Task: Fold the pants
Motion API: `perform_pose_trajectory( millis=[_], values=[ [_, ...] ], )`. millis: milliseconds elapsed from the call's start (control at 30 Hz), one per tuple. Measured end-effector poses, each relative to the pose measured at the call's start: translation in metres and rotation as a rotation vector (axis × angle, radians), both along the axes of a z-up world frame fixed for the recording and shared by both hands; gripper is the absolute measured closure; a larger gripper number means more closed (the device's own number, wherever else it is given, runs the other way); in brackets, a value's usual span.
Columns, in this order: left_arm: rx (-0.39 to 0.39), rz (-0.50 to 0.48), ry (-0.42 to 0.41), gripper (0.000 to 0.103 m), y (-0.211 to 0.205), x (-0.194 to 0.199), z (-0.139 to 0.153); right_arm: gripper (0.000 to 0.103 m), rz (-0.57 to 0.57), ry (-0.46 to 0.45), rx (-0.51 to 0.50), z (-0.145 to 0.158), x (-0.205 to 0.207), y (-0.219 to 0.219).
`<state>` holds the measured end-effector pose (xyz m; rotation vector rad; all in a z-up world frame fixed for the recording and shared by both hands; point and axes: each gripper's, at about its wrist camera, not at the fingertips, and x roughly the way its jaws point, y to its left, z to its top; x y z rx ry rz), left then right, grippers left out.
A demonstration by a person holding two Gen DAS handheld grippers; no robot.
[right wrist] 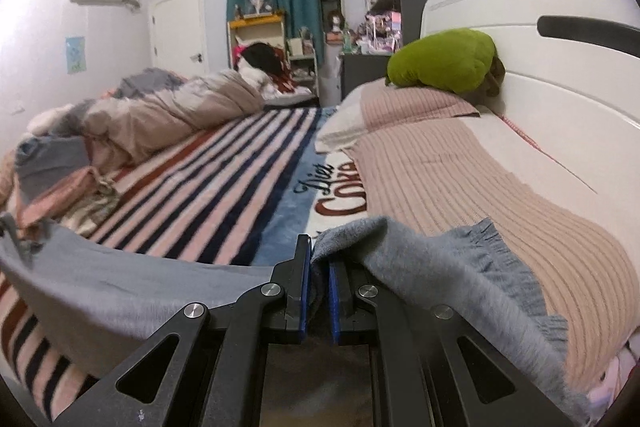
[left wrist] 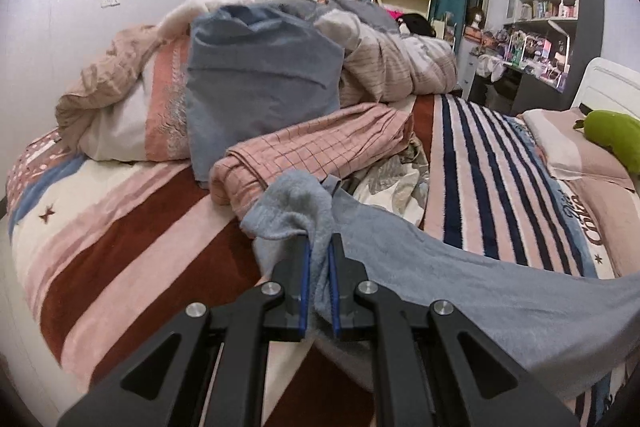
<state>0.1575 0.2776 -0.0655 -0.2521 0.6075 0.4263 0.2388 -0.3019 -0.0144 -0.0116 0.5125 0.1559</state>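
Note:
The pants (left wrist: 460,279) are soft grey-blue fleece, stretched in a band over the striped bed between my two grippers. My left gripper (left wrist: 319,247) is shut on one bunched end of the pants, which bulges up over the fingertips. My right gripper (right wrist: 319,259) is shut on the other end of the pants (right wrist: 440,267); a ribbed hem drapes to the right over a pink pillow. From there the fabric runs left (right wrist: 120,287) across the blanket. In the right wrist view the left gripper's tip (right wrist: 12,227) shows at the far left edge.
A striped blanket (left wrist: 500,179) covers the bed. A pink checked cloth (left wrist: 312,151), a blue cloth (left wrist: 260,83) and a bunched duvet (left wrist: 400,63) are piled at the far side. Pink pillows (right wrist: 460,163), a green plush (right wrist: 444,61) and the white headboard (right wrist: 560,75) lie right.

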Motion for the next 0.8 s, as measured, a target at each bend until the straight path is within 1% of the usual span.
perform_pose_trajectory(
  millis=[167,300,400,433,467,500,533,567,600,633,700,733,767,800],
  values=[
    [-0.008,-0.021,0.047,0.097,0.005,0.043,-0.02,0.101,-0.019,0.073,-0.053,-0.023,0.037,0.004],
    [-0.032,-0.033,0.072,0.097,0.011,0.076,-0.036,0.101,-0.028,0.137,-0.077,-0.039,0.068,0.005],
    [-0.034,-0.03,0.076,0.093,0.013,0.092,-0.043,0.1,-0.034,0.196,-0.091,-0.051,0.087,0.005],
    [-0.028,-0.028,0.079,0.085,0.013,0.094,-0.044,0.1,-0.036,0.209,-0.097,-0.054,0.092,0.006],
    [-0.009,-0.031,0.082,0.073,0.012,0.097,-0.046,0.096,-0.034,0.218,-0.098,-0.058,0.095,0.006],
    [0.0,-0.033,0.082,0.066,0.011,0.099,-0.045,0.092,-0.029,0.227,-0.099,-0.061,0.098,0.007],
    [0.011,-0.038,0.081,0.052,0.011,0.1,-0.044,0.082,-0.029,0.238,-0.105,-0.064,0.1,0.007],
    [0.021,-0.041,0.07,0.048,0.01,0.097,-0.04,0.068,-0.028,0.238,-0.108,-0.065,0.101,0.008],
    [0.024,-0.047,0.063,0.048,0.01,0.094,-0.036,0.062,-0.022,0.238,-0.112,-0.066,0.102,0.009],
    [0.024,-0.057,0.063,0.048,0.01,0.091,-0.031,0.052,-0.011,0.24,-0.12,-0.065,0.1,0.011],
    [0.037,-0.071,0.05,0.048,0.006,0.08,-0.019,0.05,0.001,0.23,-0.135,-0.06,0.094,0.013],
    [0.041,-0.081,0.047,0.045,0.004,0.076,-0.015,0.049,0.005,0.222,-0.139,-0.054,0.088,0.015],
    [0.045,-0.111,0.045,0.041,-0.002,0.069,-0.009,0.045,0.012,0.211,-0.133,-0.049,0.081,0.017],
    [0.047,-0.157,0.049,0.039,-0.01,0.064,-0.003,0.042,0.026,0.197,-0.117,-0.042,0.074,0.019]
  ],
)
